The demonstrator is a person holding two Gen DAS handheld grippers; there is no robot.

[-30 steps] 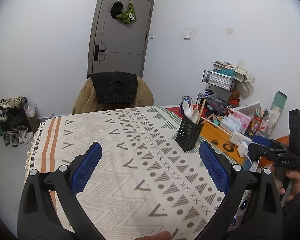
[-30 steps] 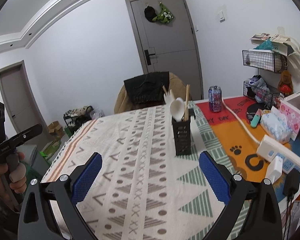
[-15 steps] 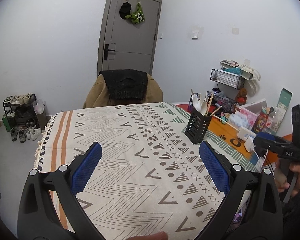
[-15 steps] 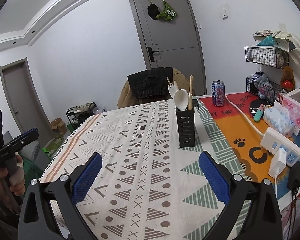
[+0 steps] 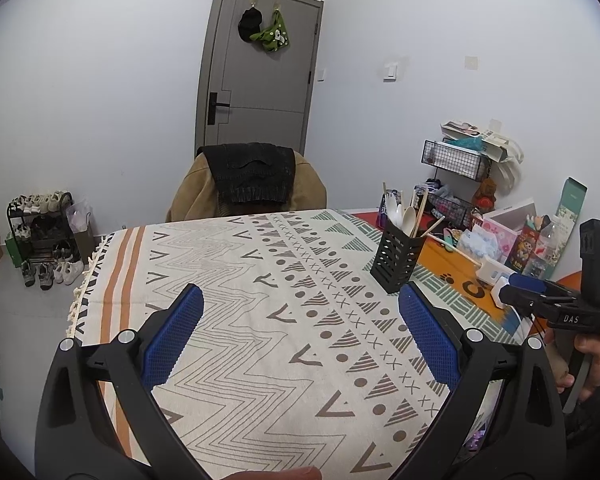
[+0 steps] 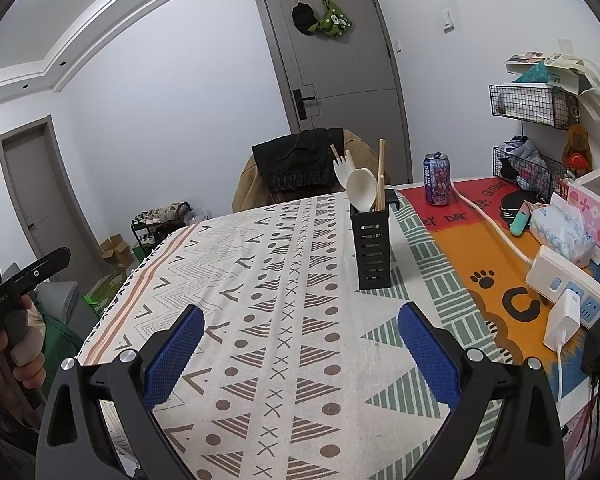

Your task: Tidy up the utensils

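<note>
While both hover above the tablecloth, each hand-held gripper gapes wide, empty.

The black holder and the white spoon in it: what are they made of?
The holder looks like matte black plastic, or possibly coated metal: thin, straight walls with slots in even rows. The spoon looks like smooth white plastic, uniform in color with a soft sheen; ceramic can't be ruled out.

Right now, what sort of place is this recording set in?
Most likely a small home room used for eating and storage: a cloth-covered table with a black utensil holder, a shoe rack by the wall, hats hanging on the door.
</note>
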